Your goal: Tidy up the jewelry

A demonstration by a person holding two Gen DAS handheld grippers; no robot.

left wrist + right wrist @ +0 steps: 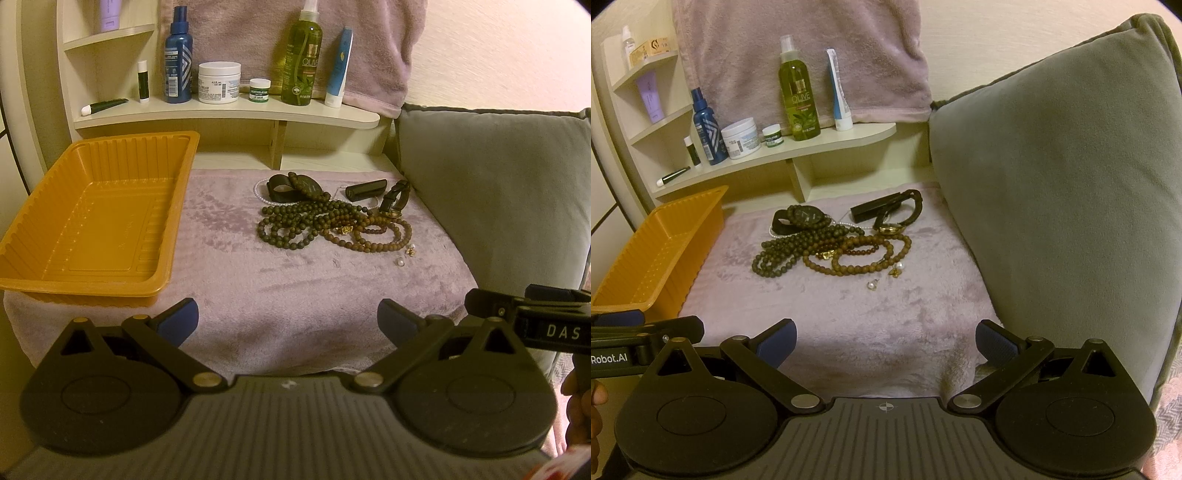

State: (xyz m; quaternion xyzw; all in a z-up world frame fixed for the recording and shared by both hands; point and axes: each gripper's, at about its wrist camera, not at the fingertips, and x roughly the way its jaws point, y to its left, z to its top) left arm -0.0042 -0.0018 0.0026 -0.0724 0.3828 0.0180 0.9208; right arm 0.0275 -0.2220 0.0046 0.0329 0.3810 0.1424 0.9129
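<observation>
A pile of jewelry lies on a mauve towel (258, 280): dark bead strands (291, 225) (783, 254), brown bead strands (373, 236) (860, 258), a black watch (295, 186) (803, 218), a gold-faced watch (393, 201) (892, 227), a black case (365, 190) (873, 210), pearl earrings (400, 261) (873, 285). An empty orange tray (88, 225) (661, 243) stands at the left. My left gripper (286, 321) is open and empty, short of the pile. My right gripper (884, 341) is open and empty, also short of it.
A grey cushion (491, 184) (1060, 192) walls the right side. A cream shelf (229, 110) (783, 151) behind holds bottles, jars and tubes. A mauve towel hangs behind it. The right gripper's body (535, 314) shows at the left view's right edge.
</observation>
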